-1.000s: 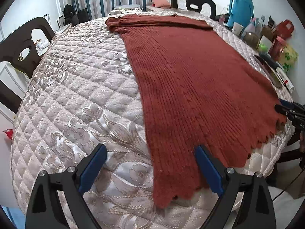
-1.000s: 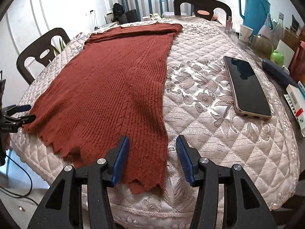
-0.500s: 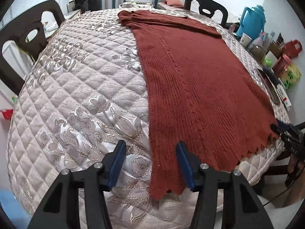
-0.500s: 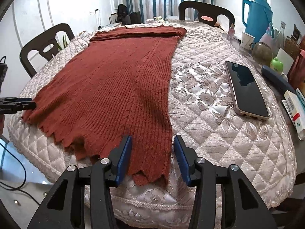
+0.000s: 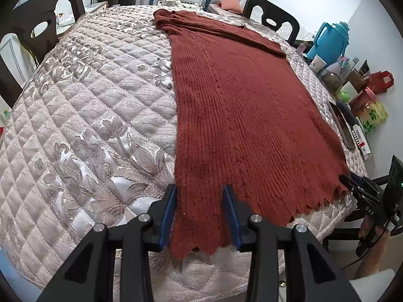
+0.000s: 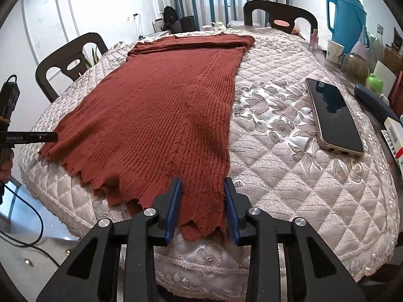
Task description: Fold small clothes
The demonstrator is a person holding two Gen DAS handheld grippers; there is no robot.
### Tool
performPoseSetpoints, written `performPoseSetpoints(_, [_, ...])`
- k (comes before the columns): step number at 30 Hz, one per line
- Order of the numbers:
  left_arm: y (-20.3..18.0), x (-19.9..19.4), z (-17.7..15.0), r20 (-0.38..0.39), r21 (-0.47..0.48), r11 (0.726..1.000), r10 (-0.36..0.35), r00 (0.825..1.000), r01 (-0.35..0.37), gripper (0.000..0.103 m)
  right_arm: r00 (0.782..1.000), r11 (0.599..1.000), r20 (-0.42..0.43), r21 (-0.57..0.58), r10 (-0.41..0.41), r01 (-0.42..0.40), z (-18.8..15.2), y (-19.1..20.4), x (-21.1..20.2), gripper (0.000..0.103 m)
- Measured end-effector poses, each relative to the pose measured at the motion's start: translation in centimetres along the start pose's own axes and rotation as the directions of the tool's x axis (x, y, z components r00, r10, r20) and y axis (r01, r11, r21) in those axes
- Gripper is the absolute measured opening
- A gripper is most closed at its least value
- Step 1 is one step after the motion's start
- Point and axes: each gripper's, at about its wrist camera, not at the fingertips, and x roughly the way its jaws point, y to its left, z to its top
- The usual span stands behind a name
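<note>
One quilted table (image 5: 83, 125), dark chairs (image 6: 68, 63).

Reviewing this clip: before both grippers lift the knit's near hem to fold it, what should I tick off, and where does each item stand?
1. Left gripper straddles the red knit garment's left hem corner: ok.
2. Right gripper straddles the right hem corner: ok.
3. Pads pinching fabric: not ok; both sets of jaws closing, cloth between them, not yet clamped.
4. Garment flat, far end already folded over: ok.
5. Phone apart from the garment: ok.
6. Tablecloth caught under the fingers: cannot tell.
</note>
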Motion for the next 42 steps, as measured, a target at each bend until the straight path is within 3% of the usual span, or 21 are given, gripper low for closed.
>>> performPoseSetpoints(5, [-0.2,0.1,0.1,-0.006,0.009,1.000,0.007,1.000,-0.007,0.039,1.000,1.000,-0.016,0.018,-0.007,0.007,0.2,0.0,0.1,0.034])
performPoseSetpoints(11, [0.7,-0.1,0.0,0.005,-0.026,1.000,-0.001,1.000,0.002,0.022,1.000,0.999,-0.020,0.042,0.005,-0.004,0.2,-0.2,-0.1,0.034])
performPoseSetpoints(14, [1.1,-0.1,-0.2,-0.010,-0.047,0.998,-0.047,0.999,0.046,0.011,1.000,0.998,-0.015,0.061,0.015,-0.014,0.2,-0.6,-0.1,0.029])
performPoseSetpoints(17, [0.8,-0.1,-0.2,-0.001,-0.037,0.998,-0.042,0.999,0.042,0.011,0.999,0.996,-0.017,0.075,0.043,-0.042,0.1,-0.7,-0.2,0.018])
performPoseSetpoints(23, [1.1,-0.2,-0.3,0.007,-0.054,0.996,-0.067,0.998,0.067,0.010,0.997,0.992,-0.006,0.108,0.073,-0.072,-0.2,-1.2,-0.6,0.012])
performPoseSetpoints(30, [1.0,-0.5,-0.5,0.027,-0.042,0.998,-0.038,0.999,0.040,0.010,0.996,0.983,0.006,0.157,0.094,-0.093,-0.6,-2.2,-0.8,0.008])
performPoseSetpoints(37, [1.4,-2.4,1.0,0.091,-0.062,0.994,-0.084,0.992,0.089,0.010,0.988,0.973,0.073,0.180,0.133,-0.144,1.0,-3.0,-2.7,0.006])
performPoseSetpoints(42, [1.5,-2.9,2.4,0.128,-0.079,0.983,-0.156,0.980,0.166,0.009,0.981,0.969,0.109,0.172,0.160,-0.178,2.4,-3.1,-3.3,0.006])
